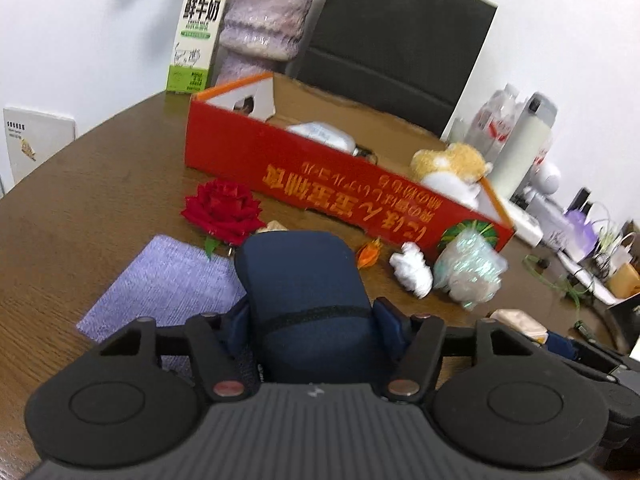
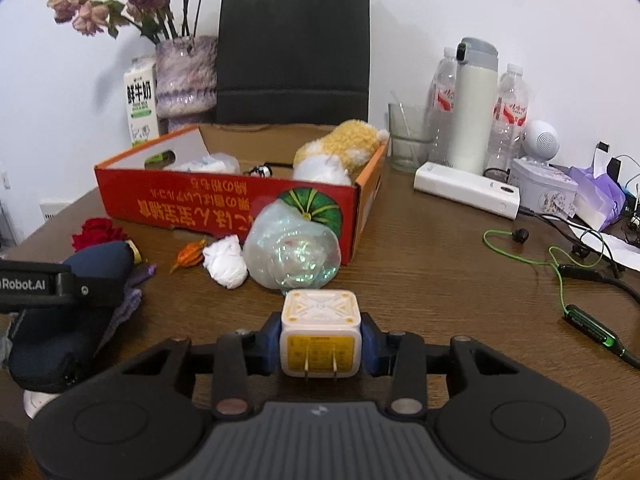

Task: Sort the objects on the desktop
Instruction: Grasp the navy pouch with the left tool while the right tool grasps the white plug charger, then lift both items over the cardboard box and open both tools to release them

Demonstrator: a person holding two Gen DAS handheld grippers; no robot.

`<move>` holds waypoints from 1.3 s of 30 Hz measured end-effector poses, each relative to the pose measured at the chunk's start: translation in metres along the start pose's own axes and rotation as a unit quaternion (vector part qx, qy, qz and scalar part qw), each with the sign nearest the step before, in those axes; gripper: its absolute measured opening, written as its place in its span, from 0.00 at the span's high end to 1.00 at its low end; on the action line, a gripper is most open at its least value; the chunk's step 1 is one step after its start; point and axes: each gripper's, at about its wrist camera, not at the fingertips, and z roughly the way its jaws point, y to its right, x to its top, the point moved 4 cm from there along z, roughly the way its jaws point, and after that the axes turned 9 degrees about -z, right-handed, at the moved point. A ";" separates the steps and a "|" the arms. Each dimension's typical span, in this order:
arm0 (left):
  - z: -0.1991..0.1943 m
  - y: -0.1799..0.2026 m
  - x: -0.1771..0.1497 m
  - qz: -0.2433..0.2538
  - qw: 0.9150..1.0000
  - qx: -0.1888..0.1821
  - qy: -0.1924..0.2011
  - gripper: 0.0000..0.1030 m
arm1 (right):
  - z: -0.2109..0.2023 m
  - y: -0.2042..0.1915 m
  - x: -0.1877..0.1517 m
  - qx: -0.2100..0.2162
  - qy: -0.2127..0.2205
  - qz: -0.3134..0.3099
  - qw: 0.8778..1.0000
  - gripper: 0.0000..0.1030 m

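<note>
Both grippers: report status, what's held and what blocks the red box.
Left gripper shut on navy pouch. Right gripper shut on white-and-yellow plug adapter. Red box ahead; iridescent bag and crumpled tissue lie before it.

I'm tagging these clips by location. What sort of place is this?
Probably a cluttered desk or table in a home or small office: a brown wooden tabletop against a white wall, with a vase of dried flowers, a milk carton, water bottles and a power bank.
</note>
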 end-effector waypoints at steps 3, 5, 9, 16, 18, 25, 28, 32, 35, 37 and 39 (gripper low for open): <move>-0.010 0.000 0.003 -0.008 1.000 -0.023 0.015 0.38 | -0.006 0.002 0.002 0.006 0.016 0.007 1.000 0.63; -0.018 0.001 0.005 -0.006 0.999 -0.033 0.027 0.38 | -0.011 0.004 0.003 0.011 0.028 0.007 1.000 0.63; -0.029 0.003 0.006 0.013 0.998 -0.035 0.046 0.38 | -0.021 0.005 0.006 0.013 0.046 0.006 0.999 0.63; -0.038 0.003 0.003 0.037 0.998 -0.035 0.044 0.38 | -0.038 -0.002 0.015 0.031 0.073 0.001 0.997 0.63; -0.041 0.005 0.002 0.050 0.997 -0.033 0.048 0.38 | -0.043 -0.006 0.019 0.040 0.079 0.003 0.996 0.63; -0.054 0.011 0.014 0.100 0.992 -0.035 0.075 0.38 | -0.055 -0.024 0.050 0.062 0.101 -0.014 0.993 0.63; -0.062 0.013 0.025 0.112 0.989 -0.038 0.093 0.38 | -0.057 -0.031 0.063 0.066 0.112 -0.021 0.991 0.63; -0.066 0.024 0.054 0.119 0.984 -0.050 0.121 0.38 | -0.055 -0.036 0.088 0.068 0.134 -0.025 0.988 0.63; -0.062 0.039 0.088 0.112 0.981 -0.062 0.148 0.38 | -0.045 -0.037 0.118 0.063 0.155 -0.019 0.986 0.63; -0.052 0.049 0.111 0.107 0.978 -0.058 0.168 0.37 | -0.035 -0.037 0.142 0.054 0.173 -0.011 0.983 0.63; -0.036 0.055 0.135 0.101 0.976 -0.041 0.187 0.37 | -0.022 -0.036 0.165 0.042 0.188 -0.003 0.981 0.63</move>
